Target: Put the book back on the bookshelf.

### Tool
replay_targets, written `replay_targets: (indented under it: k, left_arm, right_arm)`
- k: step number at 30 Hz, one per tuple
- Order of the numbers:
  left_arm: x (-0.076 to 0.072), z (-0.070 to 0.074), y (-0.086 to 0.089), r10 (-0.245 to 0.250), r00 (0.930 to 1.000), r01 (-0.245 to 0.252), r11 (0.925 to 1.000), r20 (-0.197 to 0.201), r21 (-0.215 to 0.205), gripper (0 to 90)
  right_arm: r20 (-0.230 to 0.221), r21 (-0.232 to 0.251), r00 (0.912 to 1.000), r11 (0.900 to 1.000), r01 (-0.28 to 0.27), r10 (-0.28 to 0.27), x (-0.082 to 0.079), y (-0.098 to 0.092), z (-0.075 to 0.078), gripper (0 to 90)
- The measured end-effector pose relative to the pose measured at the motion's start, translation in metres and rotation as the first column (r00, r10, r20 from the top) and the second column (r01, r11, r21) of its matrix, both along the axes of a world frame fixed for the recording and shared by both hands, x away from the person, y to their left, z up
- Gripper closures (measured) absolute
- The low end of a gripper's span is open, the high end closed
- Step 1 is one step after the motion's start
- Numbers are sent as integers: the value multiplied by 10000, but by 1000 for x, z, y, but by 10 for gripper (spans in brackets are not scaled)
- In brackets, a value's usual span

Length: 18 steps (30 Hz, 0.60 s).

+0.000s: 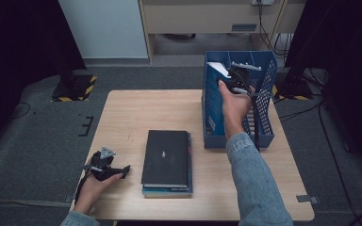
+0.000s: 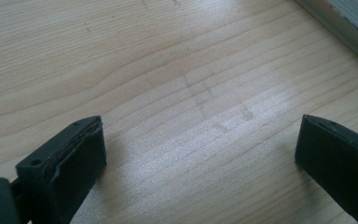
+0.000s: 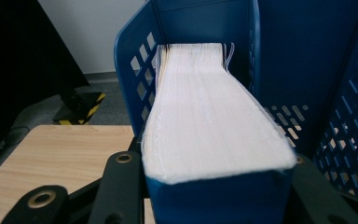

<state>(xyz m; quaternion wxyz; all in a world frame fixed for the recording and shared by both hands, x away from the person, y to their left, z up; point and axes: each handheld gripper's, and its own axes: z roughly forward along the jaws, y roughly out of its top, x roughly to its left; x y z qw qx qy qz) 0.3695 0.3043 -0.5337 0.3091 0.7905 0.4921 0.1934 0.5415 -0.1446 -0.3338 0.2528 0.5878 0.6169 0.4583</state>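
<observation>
Right tool [image 1: 239,81] pinching blue book [image 3: 214,126] inside blue rack [image 1: 264,127]; left tool [image 1: 104,165] spread beside book stack [image 1: 167,160].

Light wood table [image 1: 136,113], pale grain, sitting on grey carpet. Near the front edge, abt mid-table: a stack of books [image 1: 167,161], black cover on top, bluish one under it, lying flat and squared up w/ the table. At the right-hand back corner stands a blue file rack [image 1: 264,113], perforated walls, its far end reaching just past the table's back edge. Stack & rack apart, bare strip of wood between. Close up, the wood [image 2: 177,84] shows faint scuffs and pencil-like marks.
</observation>
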Motion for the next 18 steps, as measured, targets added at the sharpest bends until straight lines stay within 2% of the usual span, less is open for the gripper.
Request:
replay_targets:
  k: [6, 18]
  left_arm:
    - [0, 0, 0, -13, 10000, 13, 10000, -16, 14, 12]
    - [0, 0, -1, -19, 10000, 19, 10000, -22, 32, 12]
  right_arm:
    - [-69, -78, 9999, 9999, -149, 148, -3, -2, -1, 596]
    - [-992, -669, 9937, 9960, -589, 521, -13, 1, 6, 587]
